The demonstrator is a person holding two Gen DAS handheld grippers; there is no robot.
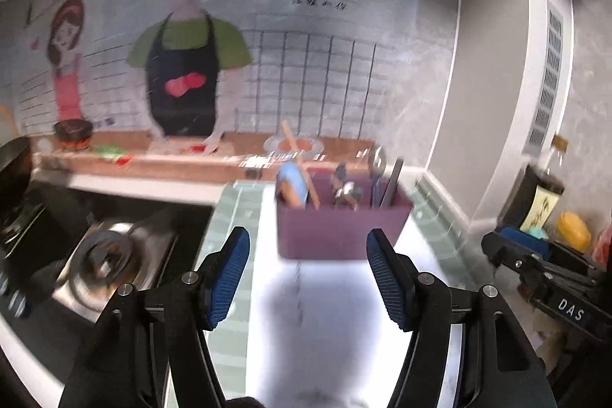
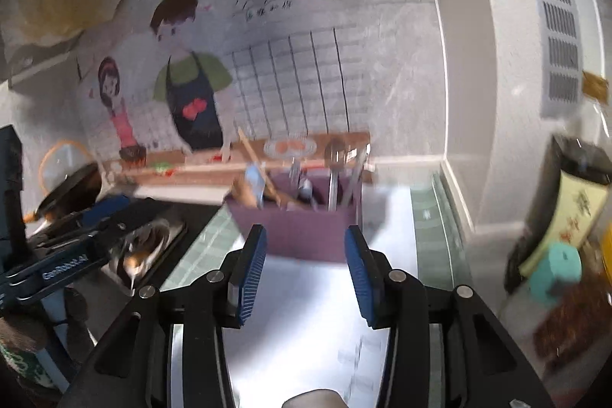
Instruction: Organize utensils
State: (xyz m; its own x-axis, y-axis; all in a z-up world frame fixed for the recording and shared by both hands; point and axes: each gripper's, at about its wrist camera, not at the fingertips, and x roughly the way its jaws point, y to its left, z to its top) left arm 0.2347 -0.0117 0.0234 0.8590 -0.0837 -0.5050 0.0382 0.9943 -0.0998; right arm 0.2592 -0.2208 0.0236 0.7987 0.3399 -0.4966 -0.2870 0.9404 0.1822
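Left wrist view: I am holding my left gripper (image 1: 308,278) wide, empty; one purple rectangular plastic bin (image 1: 344,236) of utensils is standing ahead, apart. Right wrist view: right gripper (image 2: 305,270) likewise gaping, empty; the bin is sitting beyond, contents too blurred for counting.

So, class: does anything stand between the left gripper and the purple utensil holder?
Nothing visible does. The left gripper is open and empty, and only bare white countertop lies between it and the purple utensil holder, which is apart from it.
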